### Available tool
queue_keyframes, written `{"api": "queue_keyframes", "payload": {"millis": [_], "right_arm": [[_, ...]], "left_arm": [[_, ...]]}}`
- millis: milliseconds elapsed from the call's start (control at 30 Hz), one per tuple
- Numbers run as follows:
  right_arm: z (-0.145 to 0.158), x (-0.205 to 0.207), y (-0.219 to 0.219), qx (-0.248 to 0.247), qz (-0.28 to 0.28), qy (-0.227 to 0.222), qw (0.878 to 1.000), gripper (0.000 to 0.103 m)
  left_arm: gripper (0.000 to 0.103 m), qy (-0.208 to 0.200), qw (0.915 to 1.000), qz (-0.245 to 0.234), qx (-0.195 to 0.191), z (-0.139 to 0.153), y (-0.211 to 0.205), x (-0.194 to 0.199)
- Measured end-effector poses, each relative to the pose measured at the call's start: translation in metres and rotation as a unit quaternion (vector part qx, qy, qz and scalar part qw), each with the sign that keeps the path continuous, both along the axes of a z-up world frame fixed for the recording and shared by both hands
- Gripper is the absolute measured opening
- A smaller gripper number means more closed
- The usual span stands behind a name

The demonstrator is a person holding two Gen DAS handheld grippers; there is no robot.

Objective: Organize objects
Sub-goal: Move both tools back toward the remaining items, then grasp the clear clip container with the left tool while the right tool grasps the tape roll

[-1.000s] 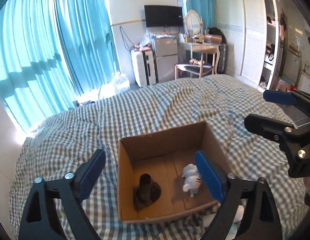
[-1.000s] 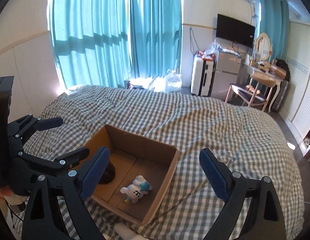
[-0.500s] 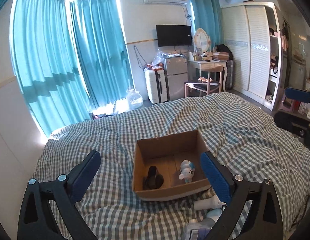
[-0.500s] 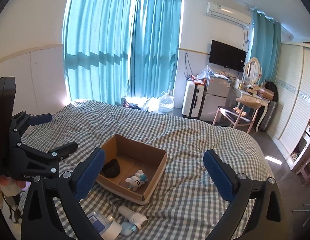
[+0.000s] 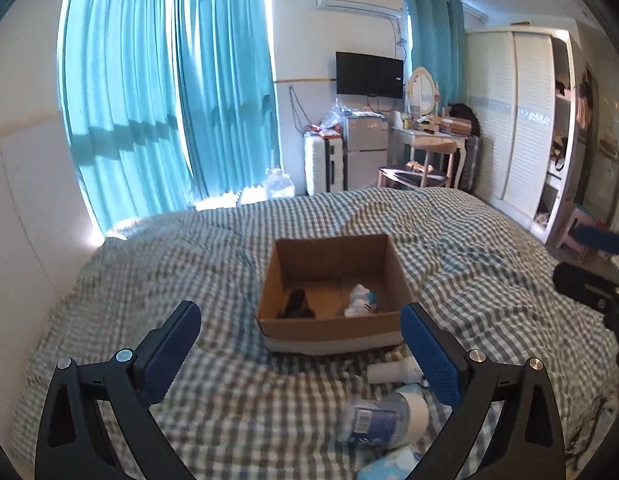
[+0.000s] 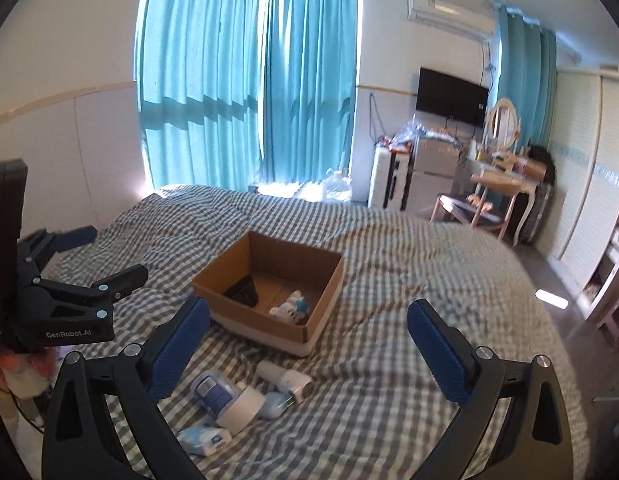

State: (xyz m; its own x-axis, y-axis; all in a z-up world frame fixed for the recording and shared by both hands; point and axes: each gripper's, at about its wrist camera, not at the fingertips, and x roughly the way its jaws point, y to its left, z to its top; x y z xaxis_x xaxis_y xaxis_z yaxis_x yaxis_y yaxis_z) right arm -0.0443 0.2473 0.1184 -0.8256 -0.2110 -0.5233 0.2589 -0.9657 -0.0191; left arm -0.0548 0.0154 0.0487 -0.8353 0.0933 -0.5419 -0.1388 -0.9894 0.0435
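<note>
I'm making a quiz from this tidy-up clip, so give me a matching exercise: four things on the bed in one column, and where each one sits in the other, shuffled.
Things:
1. white plush toy
2. dark item
3. white cylinder
4. cardboard box

Places:
A. loose on the blanket, just in front of the box
B. inside the box, right part
C. on the checked blanket, mid-bed
D. inside the box, left part

Pairs: 1-B, 2-D, 3-A, 4-C
</note>
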Motion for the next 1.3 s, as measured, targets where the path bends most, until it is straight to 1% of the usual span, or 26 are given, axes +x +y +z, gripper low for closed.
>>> {"api": "queue_keyframes", "payload": {"millis": [67, 100, 200, 367, 500, 567, 667, 767, 900, 1033, 1167, 1300], "right_arm": [[-0.012, -0.004, 0.006, -0.027, 0.004, -0.019, 0.999, 0.1], [-0.019, -0.006, 0.007, -0.035, 0.003, -0.027, 0.999, 0.1], [-0.04, -0.01, 0.008, -0.037, -0.003, -0.044, 0.998, 0.1], [-0.074, -0.018, 0.009, -0.052, -0.002, -0.071, 0.996, 0.1], [-0.1, -0.026, 0.002, -0.034, -0.008, -0.091, 0.995, 0.1], [-0.111, -0.031, 0.0, -0.033, -0.007, -0.104, 0.994, 0.1], [-0.124, -0.037, -0.002, -0.024, -0.016, -0.118, 0.993, 0.1], [-0.135, -0.037, -0.006, 0.001, -0.03, -0.114, 0.993, 0.1], [-0.148, -0.037, -0.01, 0.012, -0.035, -0.114, 0.993, 0.1], [-0.159, -0.039, -0.011, 0.02, -0.037, -0.12, 0.992, 0.1], [-0.171, -0.041, -0.009, 0.021, -0.043, -0.128, 0.991, 0.1], [-0.178, -0.041, -0.006, 0.014, -0.045, -0.136, 0.99, 0.1]], "left_arm": [[0.103, -0.012, 0.9999, -0.001, 0.008, -0.009, 0.0, 0.001], [0.103, -0.013, 0.9999, 0.002, 0.004, -0.015, 0.0, 0.001], [0.103, -0.017, 0.9997, 0.012, -0.008, -0.031, 0.001, 0.003], [0.103, -0.047, 0.9988, 0.012, -0.003, -0.064, 0.004, -0.001], [0.103, -0.068, 0.9975, 0.018, -0.004, -0.091, 0.003, -0.005], [0.103, -0.08, 0.9967, 0.018, -0.004, -0.103, 0.003, -0.006], [0.103, -0.089, 0.9958, 0.016, -0.006, -0.115, 0.005, -0.007], [0.103, -0.096, 0.9951, 0.014, -0.016, -0.126, 0.008, -0.008], [0.103, -0.112, 0.9934, 0.004, -0.02, -0.143, 0.013, -0.008], [0.103, -0.129, 0.9912, -0.014, -0.026, -0.156, 0.021, -0.01], [0.102, -0.142, 0.988, -0.035, -0.049, -0.168, 0.034, -0.014], [0.102, -0.144, 0.9871, -0.06, -0.035, -0.169, 0.04, -0.017]]}}
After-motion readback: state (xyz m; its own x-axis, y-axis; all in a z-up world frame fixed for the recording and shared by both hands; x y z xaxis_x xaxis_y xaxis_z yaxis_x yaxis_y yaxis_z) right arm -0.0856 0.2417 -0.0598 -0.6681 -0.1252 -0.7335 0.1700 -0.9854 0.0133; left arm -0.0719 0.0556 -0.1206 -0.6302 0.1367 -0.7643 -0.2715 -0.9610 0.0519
